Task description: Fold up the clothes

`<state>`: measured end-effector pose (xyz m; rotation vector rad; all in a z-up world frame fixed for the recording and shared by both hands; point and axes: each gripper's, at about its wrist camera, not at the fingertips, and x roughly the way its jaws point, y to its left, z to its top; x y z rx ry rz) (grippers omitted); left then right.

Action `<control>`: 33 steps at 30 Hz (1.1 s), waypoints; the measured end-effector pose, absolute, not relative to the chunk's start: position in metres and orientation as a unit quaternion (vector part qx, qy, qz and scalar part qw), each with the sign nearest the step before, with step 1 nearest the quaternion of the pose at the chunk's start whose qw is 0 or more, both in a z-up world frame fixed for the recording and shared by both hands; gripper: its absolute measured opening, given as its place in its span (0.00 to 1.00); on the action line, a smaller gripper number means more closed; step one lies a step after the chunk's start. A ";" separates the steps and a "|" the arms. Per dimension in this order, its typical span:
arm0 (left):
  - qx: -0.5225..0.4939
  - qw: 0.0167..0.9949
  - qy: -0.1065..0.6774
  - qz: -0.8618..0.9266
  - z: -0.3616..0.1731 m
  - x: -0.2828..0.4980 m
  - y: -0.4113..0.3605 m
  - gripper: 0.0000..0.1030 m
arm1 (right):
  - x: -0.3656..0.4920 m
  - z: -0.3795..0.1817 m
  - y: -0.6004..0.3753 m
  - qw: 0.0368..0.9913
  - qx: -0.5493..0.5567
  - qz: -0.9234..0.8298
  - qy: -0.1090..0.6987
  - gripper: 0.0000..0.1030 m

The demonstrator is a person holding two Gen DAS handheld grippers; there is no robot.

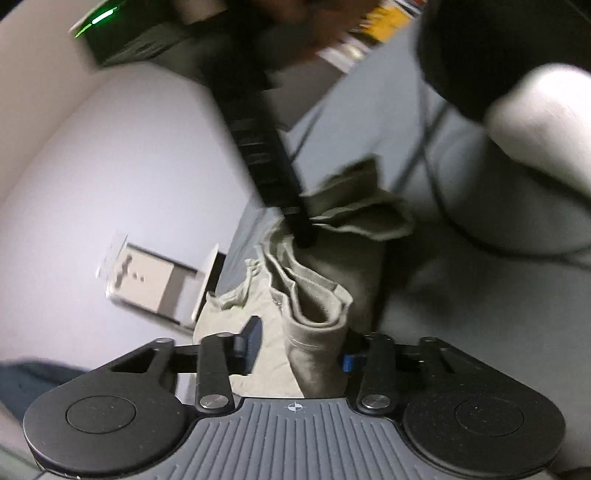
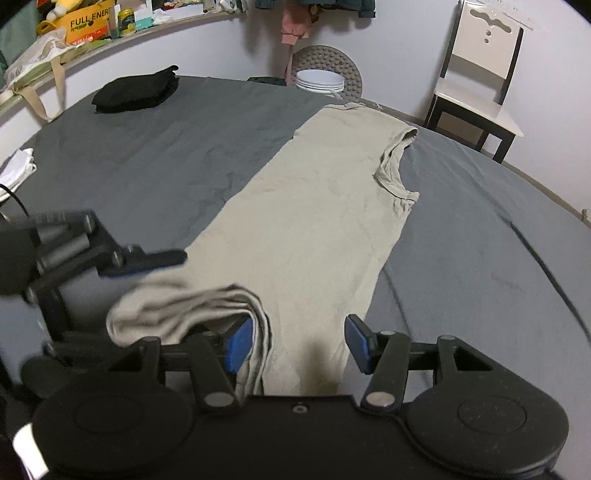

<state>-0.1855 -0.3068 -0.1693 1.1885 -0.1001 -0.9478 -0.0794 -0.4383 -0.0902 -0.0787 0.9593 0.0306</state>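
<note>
One beige sleeveless shirt [image 2: 314, 206] on one grey bed sheet [image 2: 147, 155]. One folded black garment [image 2: 136, 90]; one white cloth [image 2: 18, 164]. One stack of white plates [image 2: 320, 81], number in the stack indistinct. One chair [image 2: 480, 77]. One yellow cardboard box [image 2: 88, 24]; one tote bag [image 2: 33, 74]. Two grippers: left gripper [image 1: 301, 343], right gripper [image 2: 299, 343].

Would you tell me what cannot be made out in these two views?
- Right wrist view: the body of the right gripper hides the near hem of the shirt.
- Right wrist view: lettering on the yellow box is partly covered by things in front.
- Left wrist view: motion blur smears the right gripper's finger where it meets the shirt; contact is unclear.
</note>
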 end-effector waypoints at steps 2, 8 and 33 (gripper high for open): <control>0.519 0.735 -0.030 -0.436 -0.160 -0.180 -0.307 0.16 | -0.079 -0.091 -0.439 0.886 -0.039 0.014 0.462 0.52; 0.381 0.785 0.125 -0.472 -0.120 -0.136 -0.314 0.07 | -0.088 -0.090 -0.425 0.891 -0.068 0.015 0.449 0.72; 0.277 0.797 0.190 -0.501 -0.079 -0.101 -0.275 0.07 | -0.108 -0.116 -0.371 0.836 -0.395 -0.038 0.379 0.43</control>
